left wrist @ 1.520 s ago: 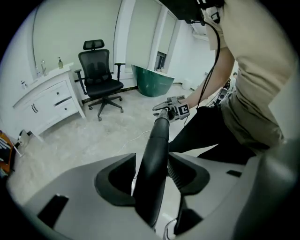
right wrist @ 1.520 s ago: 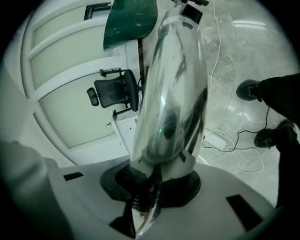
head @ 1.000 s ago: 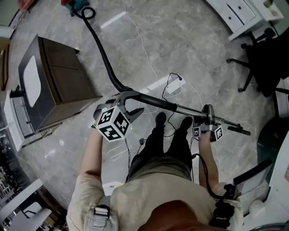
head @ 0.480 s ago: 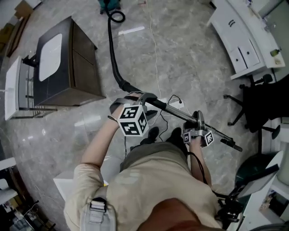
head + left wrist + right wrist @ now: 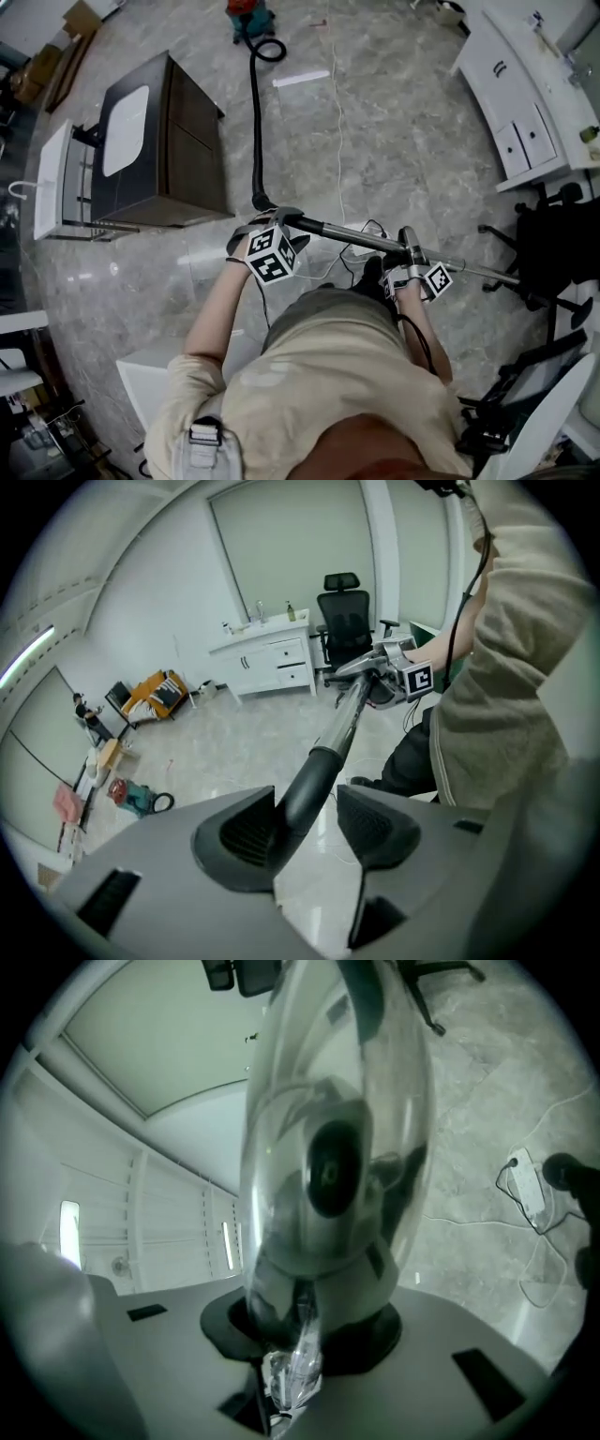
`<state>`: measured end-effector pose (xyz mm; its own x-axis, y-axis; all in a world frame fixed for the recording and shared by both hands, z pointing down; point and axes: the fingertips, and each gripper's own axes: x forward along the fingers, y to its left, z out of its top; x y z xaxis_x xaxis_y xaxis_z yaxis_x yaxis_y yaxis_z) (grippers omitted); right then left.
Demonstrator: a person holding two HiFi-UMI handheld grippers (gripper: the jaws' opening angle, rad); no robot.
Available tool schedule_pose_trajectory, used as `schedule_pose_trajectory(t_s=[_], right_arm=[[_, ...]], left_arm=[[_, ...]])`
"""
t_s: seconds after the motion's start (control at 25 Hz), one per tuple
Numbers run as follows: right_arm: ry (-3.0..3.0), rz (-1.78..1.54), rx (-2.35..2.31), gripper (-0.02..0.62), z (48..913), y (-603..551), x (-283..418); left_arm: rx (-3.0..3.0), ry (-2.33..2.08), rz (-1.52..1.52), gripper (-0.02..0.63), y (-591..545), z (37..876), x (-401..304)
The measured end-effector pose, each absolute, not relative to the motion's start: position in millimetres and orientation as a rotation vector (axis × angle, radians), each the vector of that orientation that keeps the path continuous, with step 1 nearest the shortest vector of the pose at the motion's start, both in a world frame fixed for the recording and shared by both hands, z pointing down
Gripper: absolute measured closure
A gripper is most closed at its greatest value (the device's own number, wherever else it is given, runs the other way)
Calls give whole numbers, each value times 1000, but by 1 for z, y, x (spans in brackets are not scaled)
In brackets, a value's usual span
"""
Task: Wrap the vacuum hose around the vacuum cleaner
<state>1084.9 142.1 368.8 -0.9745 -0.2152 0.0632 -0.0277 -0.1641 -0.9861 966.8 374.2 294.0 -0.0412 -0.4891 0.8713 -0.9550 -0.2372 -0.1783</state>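
The left claw stands half open around the black curved plastic handle of a vacuum wand. The handle lies against one pad with a sliver of floor showing at the other, so it looks cradled rather than squeezed. The right claw is closed tight on the wand's shiny chrome metal tube further along, and a scrap of crumpled clear plastic is caught at the root of its jaws.

Between the two claws the person holds the wand roughly level at waist height. From the handle end the long black flexible vacuum hose drops to the grey marbled floor and runs in a nearly straight line past a dark brown wooden cabinet with a white basin top. It ends in a small loop at the red-and-teal canister vacuum cleaner, which is well apart from the person at the far end of the room.

Judging by this, the wrapping has not begun: no turn of hose lies round the machine, and the step in hand is gathering up the wand end.

The next move likely calls for carrying the wand across to the cleaner while taking up slack, then leading the hose around the body in coils. A firmer hold by the left claw would help before the hose starts to pull, and the thin white cable on the floor is something to step clear of.
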Motion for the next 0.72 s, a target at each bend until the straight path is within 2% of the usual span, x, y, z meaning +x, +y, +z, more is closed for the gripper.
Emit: schedule_pose_trajectory(t_s=[0.4, 0.72], right_arm=[[2374, -2193, 85, 494, 335, 39, 1015], [2564, -2033, 440, 494, 282, 40, 954]], left_arm=[[1474, -1563, 1076, 394, 306, 329, 970], [1387, -1533, 1137, 394, 300, 344, 965]])
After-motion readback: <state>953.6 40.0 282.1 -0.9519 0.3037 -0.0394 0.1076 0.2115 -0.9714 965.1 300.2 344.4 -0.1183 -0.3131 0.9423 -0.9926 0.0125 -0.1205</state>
